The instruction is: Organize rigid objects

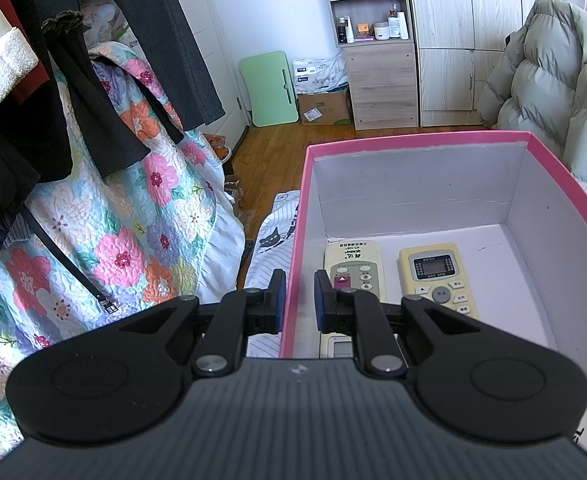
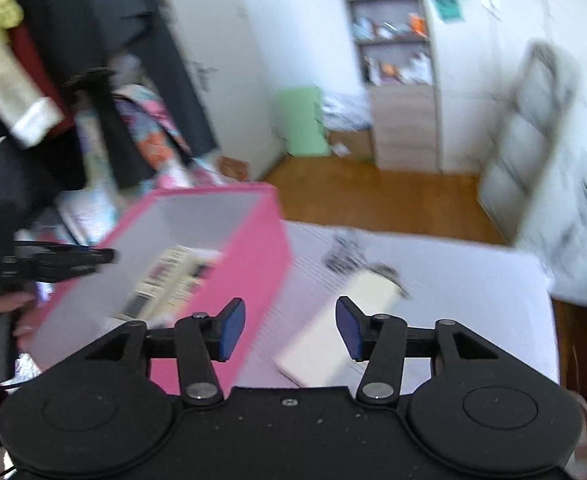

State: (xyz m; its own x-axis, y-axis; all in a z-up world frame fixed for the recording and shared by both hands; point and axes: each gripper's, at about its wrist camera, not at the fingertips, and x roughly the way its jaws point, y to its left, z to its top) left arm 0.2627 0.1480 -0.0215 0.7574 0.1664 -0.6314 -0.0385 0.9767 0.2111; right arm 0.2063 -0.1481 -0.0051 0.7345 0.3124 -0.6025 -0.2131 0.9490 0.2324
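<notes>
Left tongs (image 1: 299,300) straddle the near-left wall of the pink box (image 1: 413,141), one blue pad outside, one inside, closed down on that wall as far as the view shows. Inside the box, a white remote (image 1: 355,266) lies by the left wall, its near end hidden behind the inner finger; just beside it sits a yellowish remote (image 1: 437,278), display up, and a third remote (image 1: 335,346) peeks out below the tongs, mostly covered. Over on the right wrist view everything smears with blur: the right tongs (image 2: 290,328) hang wide apart with nothing between the pads, above a pale remote (image 2: 341,332) lying on the striped bedsheet (image 2: 473,300) just right of the box. Its buttons are too blurred to read. The box's near corner is cut off by the tool body.
</notes>
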